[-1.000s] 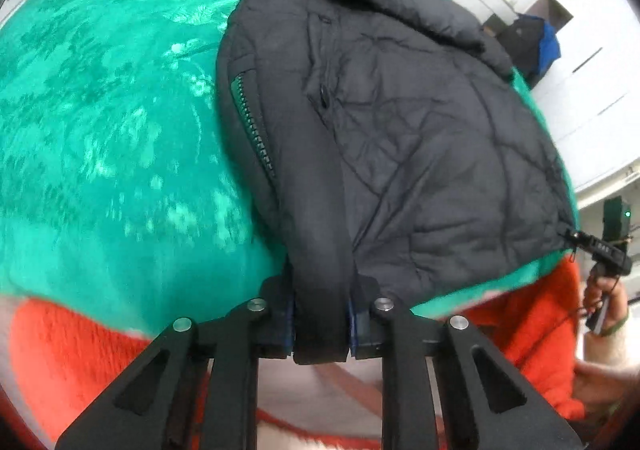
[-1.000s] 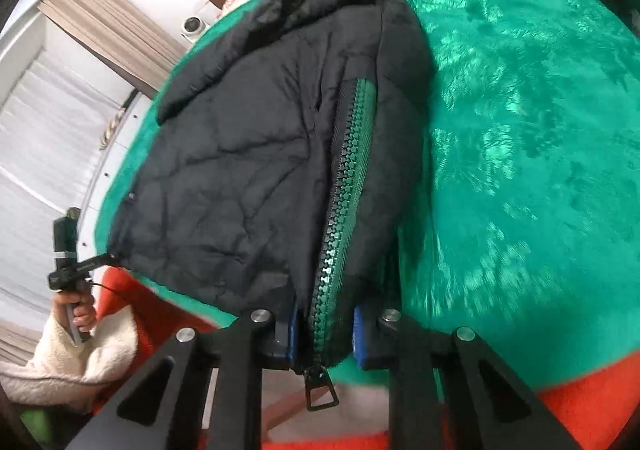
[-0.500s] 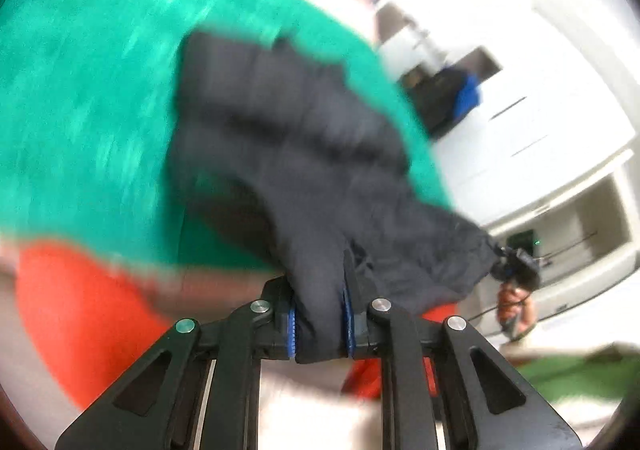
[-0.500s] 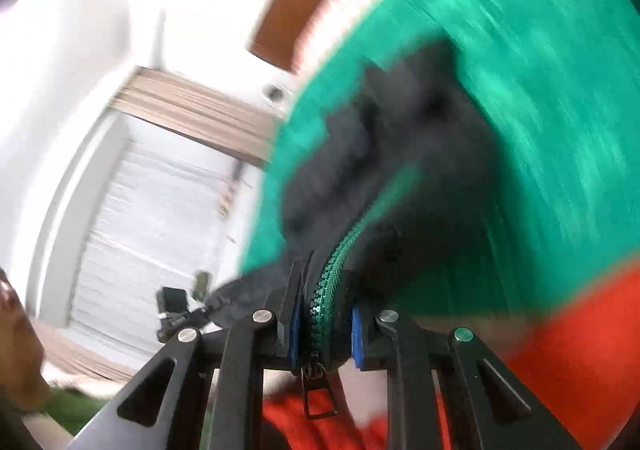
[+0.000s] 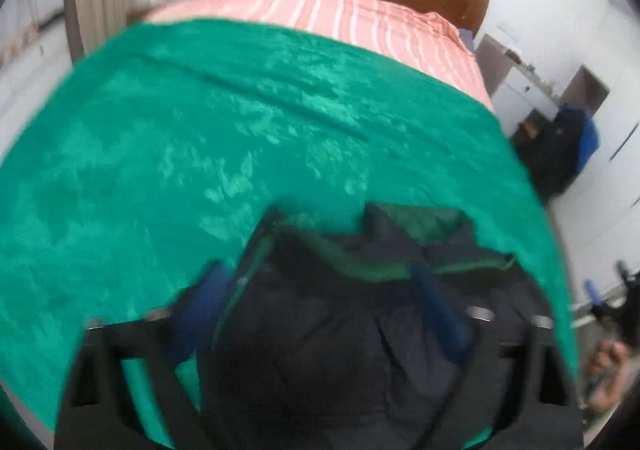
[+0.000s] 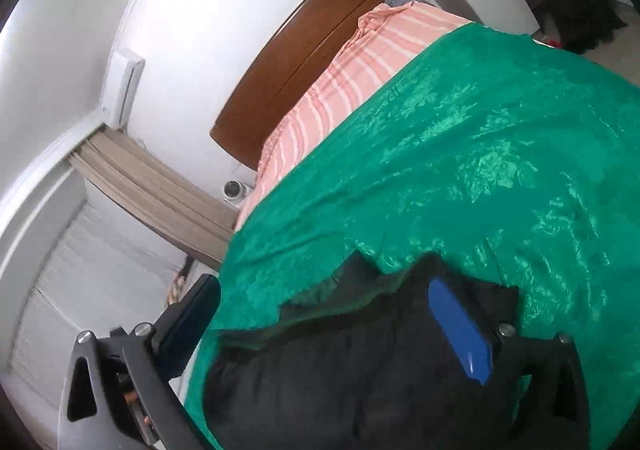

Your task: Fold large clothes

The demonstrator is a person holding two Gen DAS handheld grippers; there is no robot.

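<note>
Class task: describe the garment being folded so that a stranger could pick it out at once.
Find the bed with the brown headboard and green blanket. At the blanket's near edge lies a black puffer jacket. It is the only dark, quilted thing there, with green lining at its edge.

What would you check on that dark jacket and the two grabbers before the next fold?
1. Left gripper released: ok. Its jaws have just been opening and stand wide, with the black jacket lying between them, unpinched.
2. Right gripper released: ok. Its jaws have also just been opening; the pads do not press on the jacket.
3. Jacket resting on the green blanket: ok, at its near end.
4. Folded edges lined up: cannot tell; the left view is blurred and both show only part of the jacket.
5. Green zipper edge tucked in: not ok, it shows along the top.
</note>
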